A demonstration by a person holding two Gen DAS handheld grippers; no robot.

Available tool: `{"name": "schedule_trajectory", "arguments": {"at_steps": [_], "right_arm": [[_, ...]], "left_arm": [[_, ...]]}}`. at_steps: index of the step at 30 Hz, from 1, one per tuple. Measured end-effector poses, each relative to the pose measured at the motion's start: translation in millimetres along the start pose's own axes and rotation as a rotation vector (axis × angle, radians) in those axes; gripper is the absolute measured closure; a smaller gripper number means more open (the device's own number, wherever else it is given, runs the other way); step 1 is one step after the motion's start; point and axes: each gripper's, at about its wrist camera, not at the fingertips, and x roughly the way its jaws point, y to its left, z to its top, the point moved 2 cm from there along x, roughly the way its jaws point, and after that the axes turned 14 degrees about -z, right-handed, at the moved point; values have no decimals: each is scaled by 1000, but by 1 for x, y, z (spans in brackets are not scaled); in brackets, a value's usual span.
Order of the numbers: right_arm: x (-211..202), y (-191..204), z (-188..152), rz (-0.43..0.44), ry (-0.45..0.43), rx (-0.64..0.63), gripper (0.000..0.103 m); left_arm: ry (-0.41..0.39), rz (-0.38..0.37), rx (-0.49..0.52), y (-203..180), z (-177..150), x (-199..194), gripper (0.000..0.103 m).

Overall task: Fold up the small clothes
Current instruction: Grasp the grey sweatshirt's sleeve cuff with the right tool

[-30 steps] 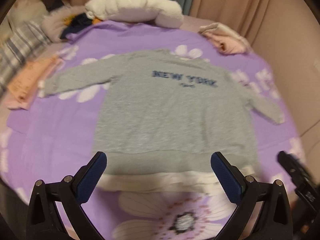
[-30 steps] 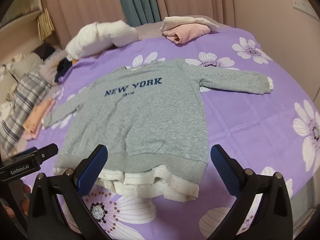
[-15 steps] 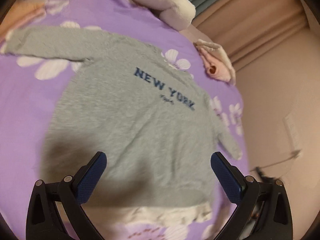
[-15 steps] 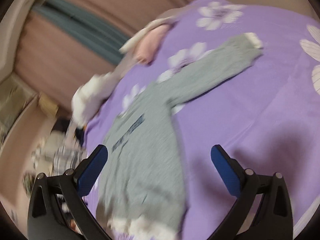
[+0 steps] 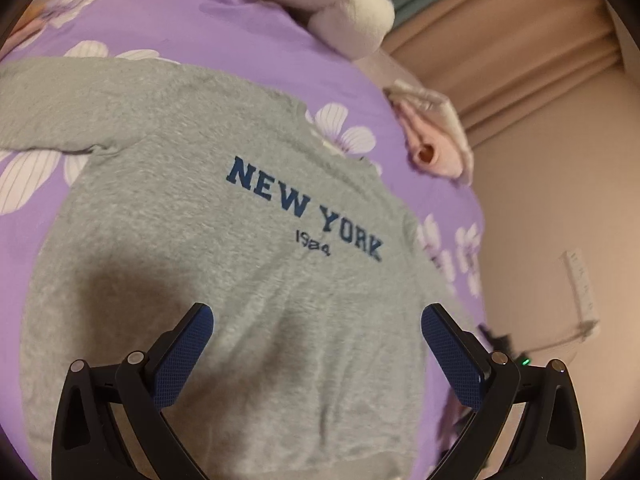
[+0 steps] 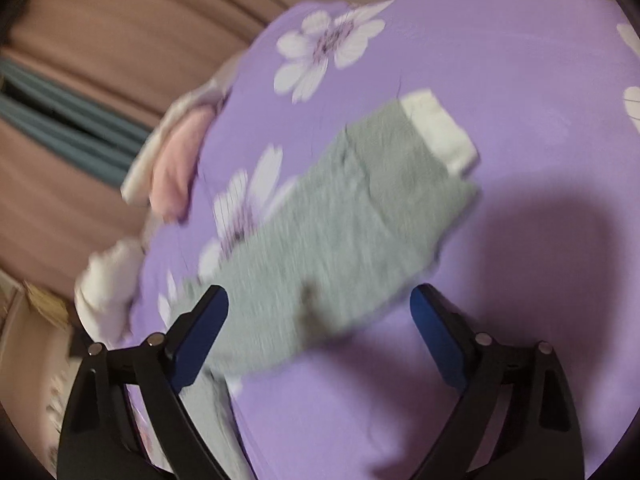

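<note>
Jaws of both grippers stand wide and empty, the right gripper (image 6: 318, 312) closing over the grey sweatshirt's sleeve (image 6: 344, 216), the left gripper (image 5: 316, 332) above its body (image 5: 224, 216), spread flat on the bed (image 6: 480, 60) for folding.

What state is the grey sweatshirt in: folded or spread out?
Spread out. The sweatshirt lies flat on the purple sheet, print up, and its sleeve stretches out sideways, not folded in.

Purple floral bedsheet (image 5: 248, 32), white pillow (image 5: 352, 12), pink/cream folded pile (image 5: 432, 140) by beige curtain (image 5: 520, 40).
</note>
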Motion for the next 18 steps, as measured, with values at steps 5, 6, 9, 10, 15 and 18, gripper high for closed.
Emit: {"name": "schedule_trajectory", "arguments": {"at_steps": [5, 6, 9, 10, 15, 18], "right_arm": [[10, -9, 17, -3, 2, 76, 57], [11, -10, 19, -12, 0, 88, 68], [14, -6, 23, -45, 0, 76, 89], [18, 2, 24, -54, -3, 58, 91], [-12, 78, 25, -112, -117, -236, 92], [-29, 143, 11, -152, -193, -456, 92]], "left_arm": [[57, 3, -15, 7, 3, 17, 0], [59, 13, -8, 7, 3, 17, 0], [71, 31, 10, 8, 4, 16, 0], [75, 38, 17, 8, 5, 15, 0], [53, 60, 22, 14, 10, 0, 0], [30, 69, 22, 20, 12, -13, 0]]}}
